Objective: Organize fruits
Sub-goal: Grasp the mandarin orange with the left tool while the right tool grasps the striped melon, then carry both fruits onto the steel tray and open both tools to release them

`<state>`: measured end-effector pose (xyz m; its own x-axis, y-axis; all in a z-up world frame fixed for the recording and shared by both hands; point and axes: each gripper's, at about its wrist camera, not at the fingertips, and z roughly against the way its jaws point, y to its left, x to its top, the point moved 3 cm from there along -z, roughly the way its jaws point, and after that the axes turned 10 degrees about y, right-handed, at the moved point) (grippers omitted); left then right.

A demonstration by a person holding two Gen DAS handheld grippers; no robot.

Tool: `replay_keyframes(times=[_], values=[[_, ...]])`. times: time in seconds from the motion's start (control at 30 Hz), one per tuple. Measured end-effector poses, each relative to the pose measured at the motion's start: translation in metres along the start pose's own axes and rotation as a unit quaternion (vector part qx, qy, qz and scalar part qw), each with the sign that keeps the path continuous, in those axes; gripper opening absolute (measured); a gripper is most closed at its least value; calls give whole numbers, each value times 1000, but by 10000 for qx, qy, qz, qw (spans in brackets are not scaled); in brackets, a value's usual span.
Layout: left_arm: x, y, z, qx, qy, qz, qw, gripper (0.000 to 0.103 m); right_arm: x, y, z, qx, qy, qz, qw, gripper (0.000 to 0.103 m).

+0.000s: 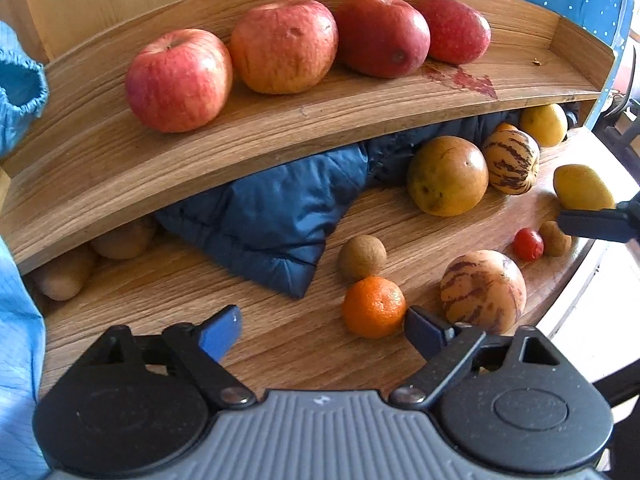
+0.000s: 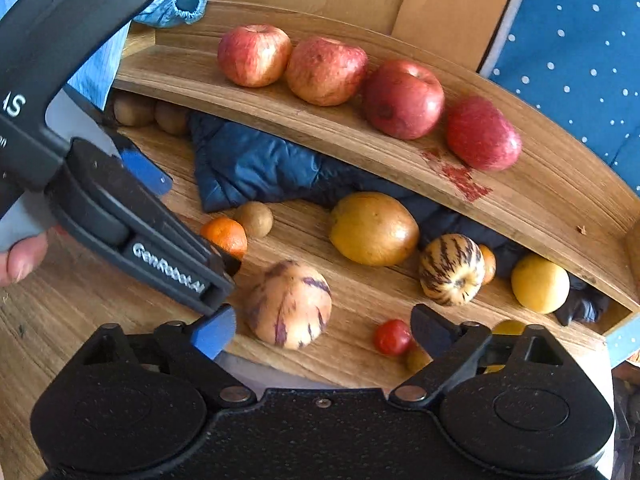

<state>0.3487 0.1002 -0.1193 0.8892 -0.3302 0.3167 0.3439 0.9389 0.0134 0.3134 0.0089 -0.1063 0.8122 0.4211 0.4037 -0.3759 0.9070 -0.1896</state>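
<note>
- Four apples (image 1: pixel 179 80) sit in a row on the upper shelf (image 1: pixel 280 128); that group looks sorted, so the step in hand is judged to be gathering the loose fruit on the lower board (image 1: pixel 240 344).
- The left gripper (image 1: pixel 322 330) is spread wide and holds nothing. It hovers low over the board, with the orange (image 1: pixel 374 307) just beside its right finger, not between the two.
- The right gripper (image 2: pixel 322 330) is likewise spread and empty. The striped melon (image 2: pixel 289 305) lies ahead between its fingers, and the cherry tomato (image 2: pixel 392 337) sits just beside its right finger.
- Other loose fruit: a small brown fruit (image 1: pixel 362 257) behind the orange, a big yellow-brown fruit (image 1: pixel 447 176), a second striped melon (image 1: pixel 511 161) near it, and yellow fruits (image 1: pixel 544 125) toward the right end.
- A blue jacket (image 1: pixel 276 220) lies bunched under the shelf, covering part of the board; brown fruits (image 1: pixel 64 276) sit at the far left beneath the shelf.
- Next move, as a judgement: the left gripper should shift right to centre the orange between its fingers, then clench gently, since the fruit is round and may roll.
- The two grippers are near each other, so one should wait while the other picks.
</note>
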Motion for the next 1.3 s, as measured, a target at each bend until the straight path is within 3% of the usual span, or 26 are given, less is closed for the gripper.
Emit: replay_keyframes(times=[0.3, 0.53, 0.63, 1.0, 1.3], values=[[1, 3, -1, -404, -146, 15, 9991, 71, 3, 9, -4, 193, 0, 11, 9998, 74], [1, 4, 1, -704, -227, 7, 9973, 47, 4, 13, -8, 291, 13, -1, 9996, 53], [0, 3, 3, -831, -210, 20, 9963, 37, 4, 14, -9, 317, 1, -45, 9995, 52], [0, -7, 12, -695, -206, 184, 9972, 36, -6, 4, 13, 133, -331, -386, 9986, 52], [5, -53, 27, -910, -348, -229, 9950, 36, -48, -28, 49, -337, -325, -1023, 9937, 52]])
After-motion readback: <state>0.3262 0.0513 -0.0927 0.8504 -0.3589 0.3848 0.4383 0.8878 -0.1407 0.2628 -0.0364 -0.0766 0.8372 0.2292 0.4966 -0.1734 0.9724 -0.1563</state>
